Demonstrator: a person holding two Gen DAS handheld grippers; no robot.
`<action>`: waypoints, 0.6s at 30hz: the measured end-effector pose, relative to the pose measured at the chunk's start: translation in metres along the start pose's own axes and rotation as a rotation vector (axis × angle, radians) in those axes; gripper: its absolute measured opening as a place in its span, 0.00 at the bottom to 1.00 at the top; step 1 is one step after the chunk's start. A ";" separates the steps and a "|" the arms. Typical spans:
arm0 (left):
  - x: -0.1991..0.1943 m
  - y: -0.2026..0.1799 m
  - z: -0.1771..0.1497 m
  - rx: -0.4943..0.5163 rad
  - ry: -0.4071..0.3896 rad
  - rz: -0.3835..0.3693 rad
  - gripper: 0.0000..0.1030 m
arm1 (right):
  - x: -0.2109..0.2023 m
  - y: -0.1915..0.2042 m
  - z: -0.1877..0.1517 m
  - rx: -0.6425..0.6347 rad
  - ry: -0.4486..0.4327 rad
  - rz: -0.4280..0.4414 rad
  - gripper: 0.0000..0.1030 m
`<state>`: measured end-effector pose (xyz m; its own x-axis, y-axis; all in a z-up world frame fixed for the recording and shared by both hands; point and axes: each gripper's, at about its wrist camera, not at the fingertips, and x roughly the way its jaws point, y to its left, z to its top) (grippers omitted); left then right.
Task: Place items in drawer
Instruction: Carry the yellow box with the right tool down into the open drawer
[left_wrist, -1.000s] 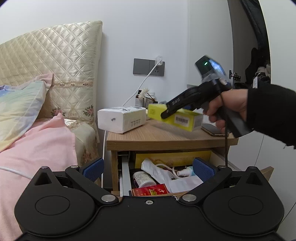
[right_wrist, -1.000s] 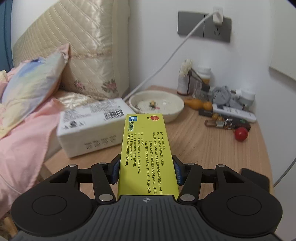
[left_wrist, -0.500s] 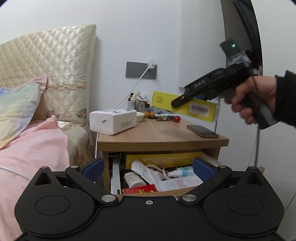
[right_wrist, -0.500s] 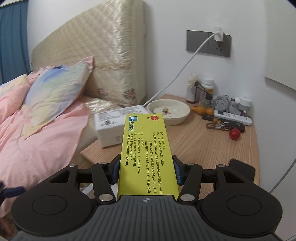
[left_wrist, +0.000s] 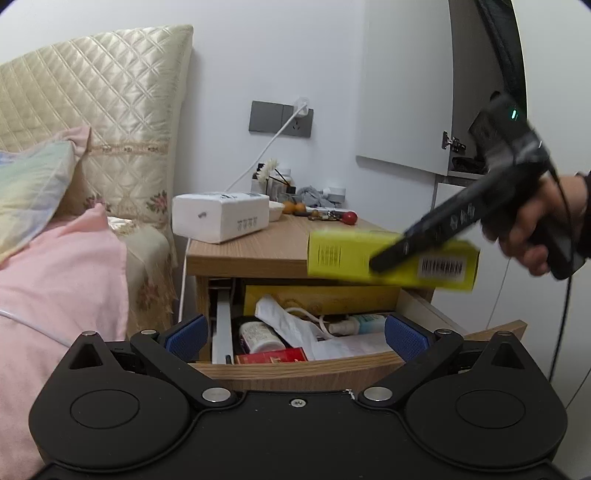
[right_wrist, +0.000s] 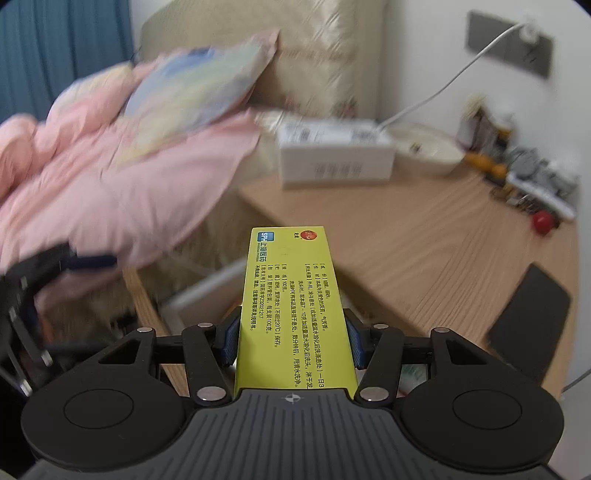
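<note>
Left wrist view shows the yellow box (left_wrist: 391, 260) pinched in the right gripper (left_wrist: 380, 263) above the open drawer (left_wrist: 295, 365), so next it likely goes down inside, while the left gripper (left_wrist: 295, 334) stays spread and empty.

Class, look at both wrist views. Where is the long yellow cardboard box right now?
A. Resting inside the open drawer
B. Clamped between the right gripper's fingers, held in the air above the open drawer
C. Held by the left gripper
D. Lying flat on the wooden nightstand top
B. The long yellow cardboard box sits clamped in the right gripper, and the left wrist view shows it in the air above the open wooden drawer, not yet inside.
</note>
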<state>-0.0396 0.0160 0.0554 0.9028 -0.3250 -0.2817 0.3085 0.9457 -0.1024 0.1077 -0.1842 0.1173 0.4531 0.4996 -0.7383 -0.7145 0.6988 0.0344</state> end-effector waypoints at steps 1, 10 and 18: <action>0.000 0.000 0.000 0.004 -0.002 -0.005 0.98 | 0.006 -0.002 -0.002 -0.005 0.020 0.005 0.56; -0.007 0.000 0.006 0.040 -0.050 -0.059 0.98 | 0.044 -0.006 -0.014 -0.080 0.153 0.021 0.56; -0.008 0.002 0.009 0.101 -0.073 -0.076 0.98 | 0.070 -0.021 -0.030 -0.104 0.227 -0.035 0.56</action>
<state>-0.0433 0.0205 0.0661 0.8938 -0.3981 -0.2067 0.4023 0.9152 -0.0229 0.1384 -0.1789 0.0443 0.3552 0.3402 -0.8707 -0.7567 0.6515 -0.0541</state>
